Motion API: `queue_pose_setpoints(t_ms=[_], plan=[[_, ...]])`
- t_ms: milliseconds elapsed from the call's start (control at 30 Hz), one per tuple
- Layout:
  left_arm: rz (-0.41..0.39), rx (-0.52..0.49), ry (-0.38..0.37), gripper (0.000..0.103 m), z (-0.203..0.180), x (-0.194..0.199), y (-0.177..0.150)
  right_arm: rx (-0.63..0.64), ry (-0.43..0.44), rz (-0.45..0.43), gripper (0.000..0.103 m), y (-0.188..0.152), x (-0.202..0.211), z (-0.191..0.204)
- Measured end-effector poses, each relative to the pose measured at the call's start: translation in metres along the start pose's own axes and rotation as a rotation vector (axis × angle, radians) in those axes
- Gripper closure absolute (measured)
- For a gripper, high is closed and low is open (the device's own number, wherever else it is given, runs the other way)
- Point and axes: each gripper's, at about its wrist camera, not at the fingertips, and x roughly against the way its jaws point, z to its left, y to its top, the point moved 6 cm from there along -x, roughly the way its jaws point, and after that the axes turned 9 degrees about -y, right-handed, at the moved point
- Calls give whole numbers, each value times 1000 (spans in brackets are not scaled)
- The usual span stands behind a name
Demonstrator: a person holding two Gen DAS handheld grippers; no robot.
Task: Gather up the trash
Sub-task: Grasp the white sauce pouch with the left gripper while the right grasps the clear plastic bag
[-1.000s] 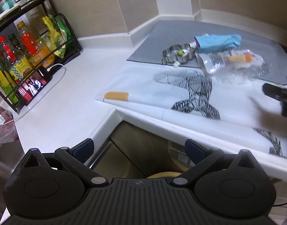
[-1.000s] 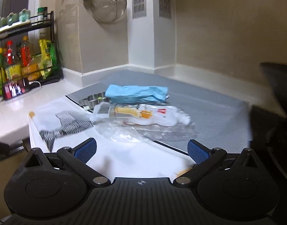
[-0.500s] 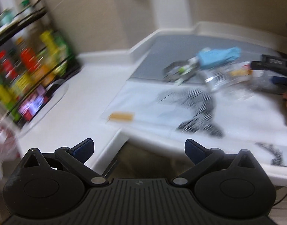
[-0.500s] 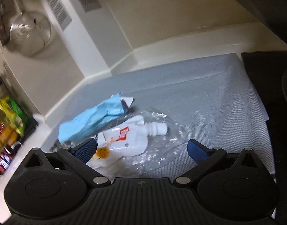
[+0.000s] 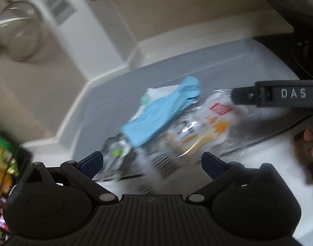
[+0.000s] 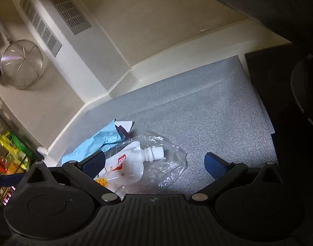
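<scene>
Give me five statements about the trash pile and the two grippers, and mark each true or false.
1. The right gripper is open. True.
2. The white pouch has lost its cap. False: a white screw cap is on its spout.
3. The blue wrapper lies beside the pouch on the grey mat. True.
4. The left gripper is shut on the wrapper. False: it is open and holds nothing.
5. A metal strainer hangs on the wall. True.
</scene>
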Motion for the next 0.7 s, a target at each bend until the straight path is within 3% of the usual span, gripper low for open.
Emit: queue_pose_setpoints(t_ms=[100,133,167,200,300,467,700], plan=[[23,-34,-21,4,-12,-17,7,6,-5,-1,0,-1,0,1],[41,-30,-30,13,-13,-23,8,10,-7,-1,0,-1,0,2],[72,-13,-45,37,-13,-30,7,14,-9,-2,0,-1,0,2],[111,18,-73,49,-12,-36,6,18,-10,-3,0,-1,0,3],[99,59,-84,73,-10,-35,4,24,-5,-2,0,-2,0,4],[56,145,-115,85,7,-7,-3,29,9,-4,0,-3,0,6],[-43,287,-115,93,46,45,-28,110,-25,-17,0,-9,-2,16]])
